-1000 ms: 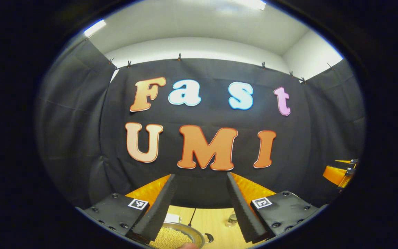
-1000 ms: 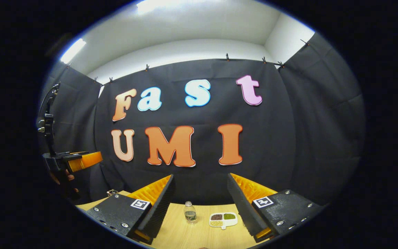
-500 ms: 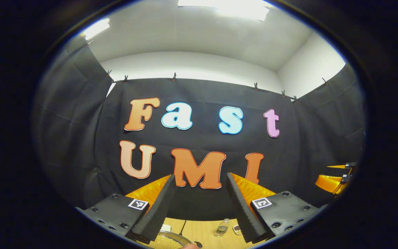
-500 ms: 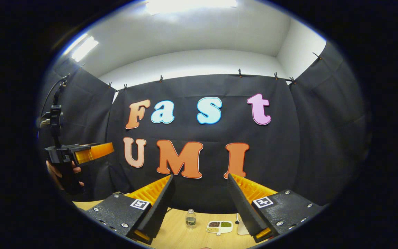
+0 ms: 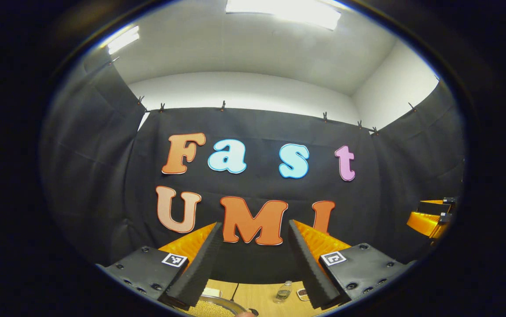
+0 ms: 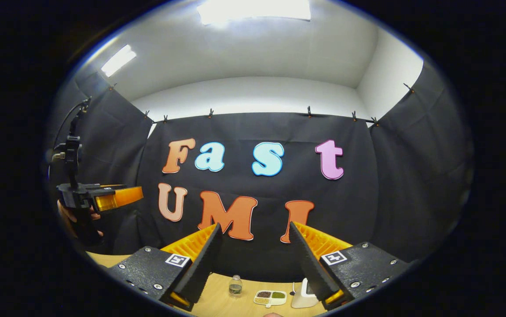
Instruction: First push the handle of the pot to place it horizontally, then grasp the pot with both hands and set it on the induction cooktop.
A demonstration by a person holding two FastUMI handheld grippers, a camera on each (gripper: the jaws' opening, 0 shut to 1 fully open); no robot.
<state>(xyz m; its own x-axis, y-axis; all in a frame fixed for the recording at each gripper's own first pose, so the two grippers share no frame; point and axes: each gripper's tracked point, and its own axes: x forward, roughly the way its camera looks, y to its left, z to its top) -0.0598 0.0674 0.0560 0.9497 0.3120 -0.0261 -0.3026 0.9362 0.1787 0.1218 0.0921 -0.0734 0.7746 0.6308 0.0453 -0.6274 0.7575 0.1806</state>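
Note:
The metal pot [image 5: 212, 309], filled with pale yellow grains, peeks in at the bottom edge of the left gripper view, below and in front of the left finger. My left gripper [image 5: 255, 224] is open, raised above the table and pointed at the booth wall, with nothing between its fingers. My right gripper [image 6: 255, 225] is open too, held high and level, nothing in it. The right gripper [image 5: 430, 218] shows at the far right of the left gripper view. The left gripper [image 6: 114, 198], held by a hand [image 6: 75, 216], shows at the left of the right gripper view.
On the wooden table [image 6: 218, 299] stand a small clear bottle [image 6: 235, 286], a divided dish of beans [image 6: 270, 297] and a white object [image 6: 302, 296]. The left gripper view has the bottle [image 5: 282, 292], a white object [image 5: 211, 292] and a thin cable [image 5: 234, 291].
Both views have tilted upward: the wall has slid down and the table things have sunk toward the bottom edge. Less of the pot shows. Both grippers stay open.

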